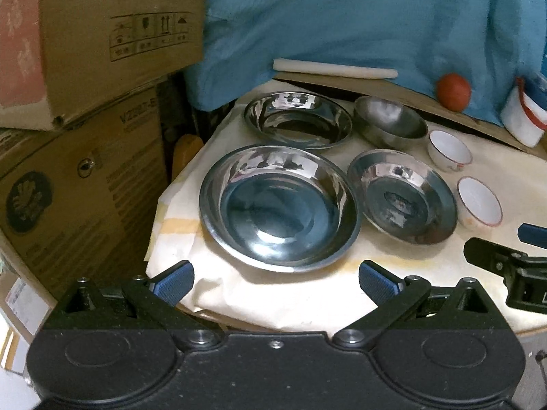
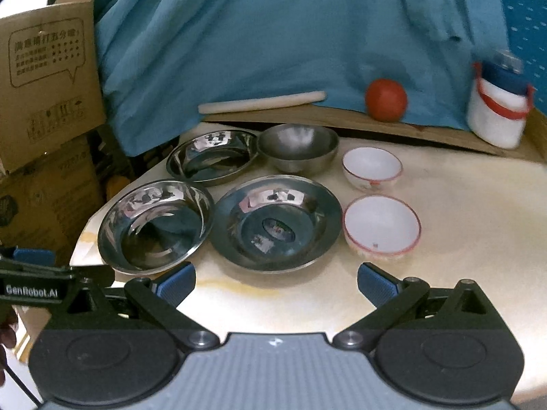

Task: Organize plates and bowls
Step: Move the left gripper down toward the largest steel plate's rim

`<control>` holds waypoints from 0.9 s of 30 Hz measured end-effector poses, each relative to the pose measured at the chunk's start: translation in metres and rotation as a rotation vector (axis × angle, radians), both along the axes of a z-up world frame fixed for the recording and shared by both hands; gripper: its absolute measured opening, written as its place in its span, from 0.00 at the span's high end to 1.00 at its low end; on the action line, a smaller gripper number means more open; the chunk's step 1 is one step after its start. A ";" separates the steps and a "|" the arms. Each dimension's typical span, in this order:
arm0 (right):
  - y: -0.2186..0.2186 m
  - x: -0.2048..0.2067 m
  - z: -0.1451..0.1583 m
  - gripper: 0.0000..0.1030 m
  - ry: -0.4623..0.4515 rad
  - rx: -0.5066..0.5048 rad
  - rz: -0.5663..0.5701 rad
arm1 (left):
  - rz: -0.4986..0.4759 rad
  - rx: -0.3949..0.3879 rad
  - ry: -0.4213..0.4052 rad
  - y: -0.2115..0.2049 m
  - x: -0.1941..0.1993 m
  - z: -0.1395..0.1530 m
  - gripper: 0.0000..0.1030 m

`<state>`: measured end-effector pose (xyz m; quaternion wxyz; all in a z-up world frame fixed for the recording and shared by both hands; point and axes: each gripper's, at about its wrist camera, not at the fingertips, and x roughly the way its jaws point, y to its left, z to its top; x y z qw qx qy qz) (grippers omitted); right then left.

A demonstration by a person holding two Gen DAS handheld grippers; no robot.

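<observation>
Three shallow steel plates lie on the cream table: a near-left plate (image 1: 278, 206) (image 2: 155, 225), a far-left plate (image 1: 297, 119) (image 2: 212, 155) and a flat-rimmed middle plate (image 1: 403, 196) (image 2: 277, 222). Behind them stands a steel bowl (image 1: 389, 121) (image 2: 297, 147). Two white bowls with red rims sit to the right, a far white bowl (image 1: 448, 150) (image 2: 372, 164) and a near white bowl (image 1: 479, 201) (image 2: 382, 227). My left gripper (image 1: 277, 282) is open, just short of the near-left plate. My right gripper (image 2: 277, 282) is open too, in front of the middle plate.
Stacked cardboard boxes (image 1: 85, 78) (image 2: 44, 78) stand left of the table. A blue cloth (image 1: 342, 20) (image 2: 290, 34) hangs behind. On the back ledge are a white stick (image 2: 261, 101), a red tomato (image 2: 386, 99) and a white jar (image 2: 497, 109) with a blue lid.
</observation>
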<state>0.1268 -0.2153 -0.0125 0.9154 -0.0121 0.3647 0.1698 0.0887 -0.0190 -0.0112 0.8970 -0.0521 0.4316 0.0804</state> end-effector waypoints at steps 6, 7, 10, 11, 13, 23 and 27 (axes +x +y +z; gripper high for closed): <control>-0.013 0.023 0.002 0.00 -0.012 -0.007 0.139 | 0.085 0.009 0.036 -0.006 0.013 -0.001 0.01; -0.014 0.026 0.003 0.00 -0.015 -0.008 0.155 | 0.097 0.011 0.039 -0.006 0.015 -0.001 0.01; -0.012 0.037 0.003 0.00 -0.028 -0.016 0.223 | 0.136 0.012 0.051 -0.003 0.022 -0.002 0.01; -0.012 0.039 0.003 0.00 -0.027 -0.021 0.238 | 0.148 0.013 0.056 -0.002 0.025 -0.002 0.01; -0.010 0.043 0.001 0.00 -0.023 -0.025 0.260 | 0.161 0.015 0.064 0.000 0.030 -0.002 0.01; 0.003 0.085 0.000 0.00 0.022 0.056 0.252 | 0.091 0.036 0.040 0.012 0.079 -0.002 0.01; 0.009 0.108 0.006 0.00 0.027 0.122 0.229 | 0.046 0.056 0.022 0.018 0.116 -0.002 0.01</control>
